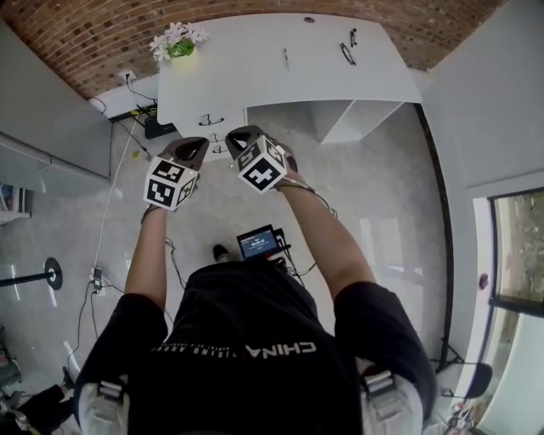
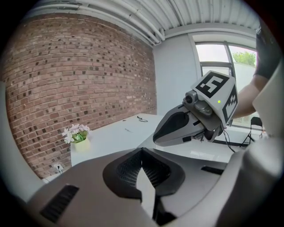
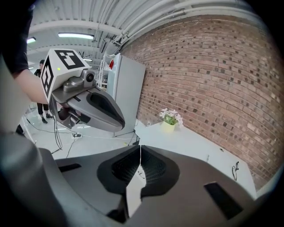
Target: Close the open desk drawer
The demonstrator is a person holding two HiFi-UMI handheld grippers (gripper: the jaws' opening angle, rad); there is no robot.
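Both pinched shut, empty: left gripper [image 1: 192,146] and right gripper [image 1: 241,136] hover near the drawer [image 1: 210,124] at the desk's [image 1: 280,76] front-left corner. Best bet: plant closed tips flat on its front, then push squarely.

Tabletop [image 1: 280,76]: plain white. Drawer front [image 1: 204,109] also white, with a dark handle [image 1: 211,121].

Wall [image 1: 255,13]: red-brown brick with pale mortar lines.

Flowers [image 1: 177,38]: white to pale pink blooms, green leaves. Pot [image 3: 167,127] pale yellow.

Floor [image 1: 382,212]: light grey, glossy, with black and white cables across it.

Left gripper [image 1: 191,150] and right gripper [image 1: 242,136]: grey shells. Jaws are lined with black, finely ribbed pads.

Left marker cube [image 1: 170,183] and right marker cube [image 1: 262,166]: white faces with black square patterns.

Shirt [image 1: 246,340]: black with white lettering.

Small screen [image 1: 257,244]: blue in a black frame.

Ceiling [image 3: 88,17]: white, ribbed.

Cabinet [image 3: 126,95]: grey with a small red patch.
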